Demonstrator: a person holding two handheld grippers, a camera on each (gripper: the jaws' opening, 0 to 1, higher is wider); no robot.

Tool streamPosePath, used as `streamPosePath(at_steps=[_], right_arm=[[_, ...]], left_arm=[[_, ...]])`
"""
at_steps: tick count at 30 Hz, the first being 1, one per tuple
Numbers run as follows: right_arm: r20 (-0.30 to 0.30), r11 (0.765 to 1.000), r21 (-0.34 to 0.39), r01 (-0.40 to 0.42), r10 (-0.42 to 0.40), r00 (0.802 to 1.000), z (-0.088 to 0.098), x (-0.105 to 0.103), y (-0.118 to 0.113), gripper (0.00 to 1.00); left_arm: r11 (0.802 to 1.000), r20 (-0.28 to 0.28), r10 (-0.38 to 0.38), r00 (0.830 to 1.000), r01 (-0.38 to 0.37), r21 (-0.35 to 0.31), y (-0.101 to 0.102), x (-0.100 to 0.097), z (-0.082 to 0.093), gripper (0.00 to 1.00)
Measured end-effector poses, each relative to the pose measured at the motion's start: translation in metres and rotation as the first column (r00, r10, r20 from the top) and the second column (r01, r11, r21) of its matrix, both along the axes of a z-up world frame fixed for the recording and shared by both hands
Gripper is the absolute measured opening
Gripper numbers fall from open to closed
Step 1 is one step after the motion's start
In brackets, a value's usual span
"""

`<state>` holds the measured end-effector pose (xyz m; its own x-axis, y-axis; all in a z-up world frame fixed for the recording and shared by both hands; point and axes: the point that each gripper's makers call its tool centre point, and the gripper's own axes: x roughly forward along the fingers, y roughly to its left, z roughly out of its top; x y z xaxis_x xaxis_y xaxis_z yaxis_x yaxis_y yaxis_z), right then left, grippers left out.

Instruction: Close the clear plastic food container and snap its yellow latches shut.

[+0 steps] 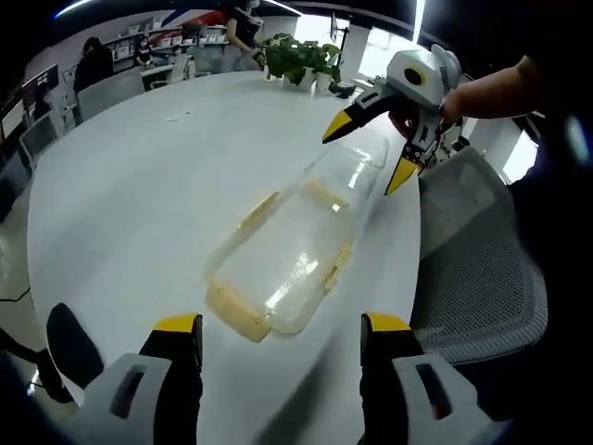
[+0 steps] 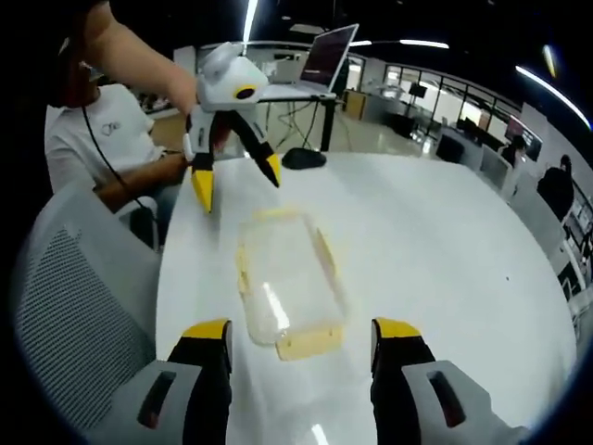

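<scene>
A clear plastic food container [image 1: 292,246] with yellow latches along its sides and ends lies flat on the white round table [image 1: 139,185]. My left gripper [image 1: 281,329] is open just short of the container's near end, nothing between its jaws. The right gripper [image 1: 363,165] hovers open over the far end. In the right gripper view the container [image 2: 287,278] lies lengthwise ahead of my open right gripper [image 2: 303,329], and the left gripper [image 2: 237,190] hangs open beyond its far end. Motion blur hides whether any latch is snapped down.
A grey mesh chair [image 1: 473,269] stands by the table edge next to the container. Potted plants [image 1: 296,57] sit at the far side. An open laptop [image 2: 324,57] and a dark mouse [image 2: 304,158] lie beyond the container; a seated person [image 2: 93,130] is nearby.
</scene>
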<state>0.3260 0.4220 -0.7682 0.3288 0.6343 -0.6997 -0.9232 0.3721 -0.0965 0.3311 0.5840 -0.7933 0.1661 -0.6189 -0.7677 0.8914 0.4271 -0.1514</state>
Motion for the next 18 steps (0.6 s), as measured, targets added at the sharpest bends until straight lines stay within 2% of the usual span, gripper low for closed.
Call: streamPosePath(at_steps=[18], right_arm=[[-0.026, 0.999, -0.035, -0.033, 0.032, 0.999, -0.013, 0.004, -0.001, 0.58]], left_arm=[[0.994, -0.003, -0.087, 0.996, 0.087, 0.068, 0.000, 0.011, -0.013, 0.68]])
